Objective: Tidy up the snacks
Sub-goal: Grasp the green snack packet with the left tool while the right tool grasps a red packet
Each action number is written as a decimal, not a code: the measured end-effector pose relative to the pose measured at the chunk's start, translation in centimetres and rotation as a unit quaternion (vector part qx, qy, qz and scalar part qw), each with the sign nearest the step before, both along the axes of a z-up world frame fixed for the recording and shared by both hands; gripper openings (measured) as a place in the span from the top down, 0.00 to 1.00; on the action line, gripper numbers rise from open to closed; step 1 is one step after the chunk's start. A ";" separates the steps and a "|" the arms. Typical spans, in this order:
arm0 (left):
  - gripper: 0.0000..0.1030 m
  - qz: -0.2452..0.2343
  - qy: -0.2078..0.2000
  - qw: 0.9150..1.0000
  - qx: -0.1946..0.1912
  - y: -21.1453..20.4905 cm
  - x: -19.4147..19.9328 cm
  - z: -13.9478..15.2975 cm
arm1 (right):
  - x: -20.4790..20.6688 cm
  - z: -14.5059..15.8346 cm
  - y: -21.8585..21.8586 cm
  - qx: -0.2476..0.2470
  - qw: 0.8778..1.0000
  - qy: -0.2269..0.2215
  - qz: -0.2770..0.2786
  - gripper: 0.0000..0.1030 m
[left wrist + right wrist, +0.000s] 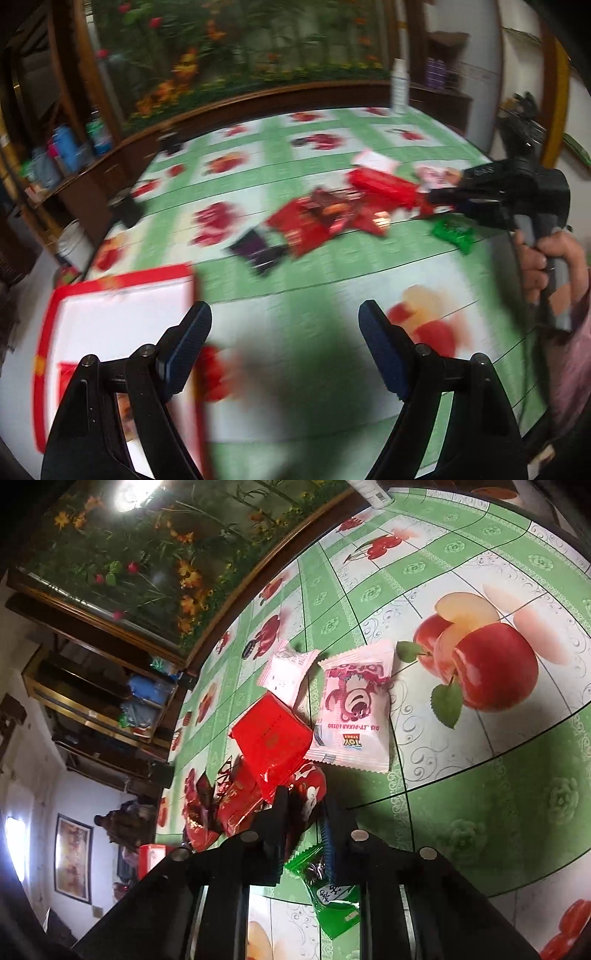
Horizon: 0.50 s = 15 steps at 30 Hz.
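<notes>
right gripper [304,812] clamped on a red snack packet [308,794], pink wrapper [351,709] and red box [271,738] crowded above it, green packet [332,901] underneath, left gripper [284,343] spread wide with nothing gripped, blurry red-rimmed tray [122,295], probably, seen lower left

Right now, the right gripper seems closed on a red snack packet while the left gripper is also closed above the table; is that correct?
Not quite: the left gripper is open and empty, as the left wrist view shows. The right gripper is indeed closed on a red snack packet.

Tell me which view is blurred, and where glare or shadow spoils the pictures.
Left wrist view: motion blur smears the snack pile and red-rimmed tray; a dark soft shadow lies on the tablecloth between the gripper's fingers. Right wrist view: sharp, the pink packet print is readable; a lamp reflection blows out top left, and fisheye bends the tablecloth's lines.
</notes>
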<state>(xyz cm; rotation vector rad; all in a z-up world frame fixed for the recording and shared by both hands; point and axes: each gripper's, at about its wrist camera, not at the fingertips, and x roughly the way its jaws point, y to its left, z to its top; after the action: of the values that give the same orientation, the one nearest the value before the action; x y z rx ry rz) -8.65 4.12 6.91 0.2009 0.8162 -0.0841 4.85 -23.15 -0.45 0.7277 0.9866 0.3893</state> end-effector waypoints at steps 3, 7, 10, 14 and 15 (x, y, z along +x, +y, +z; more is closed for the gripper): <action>0.20 -0.031 0.007 0.999 -0.001 -3.0 1.3 -0.3 | -0.2 0.5 -1.2 0.040 0.999 -0.011 -0.002 0.91; 0.20 -0.065 0.026 0.998 -0.011 -6.6 2.9 -0.8 | -0.8 2.0 -3.2 0.109 0.993 -0.050 -0.008 0.91; 0.20 -0.067 0.048 0.996 -0.028 -9.3 4.8 -1.3 | -1.2 2.3 -4.3 0.147 0.987 -0.060 -0.017 0.91; 0.20 -0.056 0.066 0.995 -0.046 -11.9 6.6 -2.0 | -1.5 2.5 -6.0 0.198 0.977 -0.069 -0.035 0.91; 0.20 -0.051 0.070 0.995 -0.046 -12.4 6.9 -2.3 | -1.6 2.5 -6.3 0.206 0.975 -0.071 -0.036 0.91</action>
<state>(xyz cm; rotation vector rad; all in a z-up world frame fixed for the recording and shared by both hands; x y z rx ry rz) -1.77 -8.25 4.64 0.1512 0.9390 -0.2337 3.27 -29.48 2.09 1.0916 0.7488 0.5835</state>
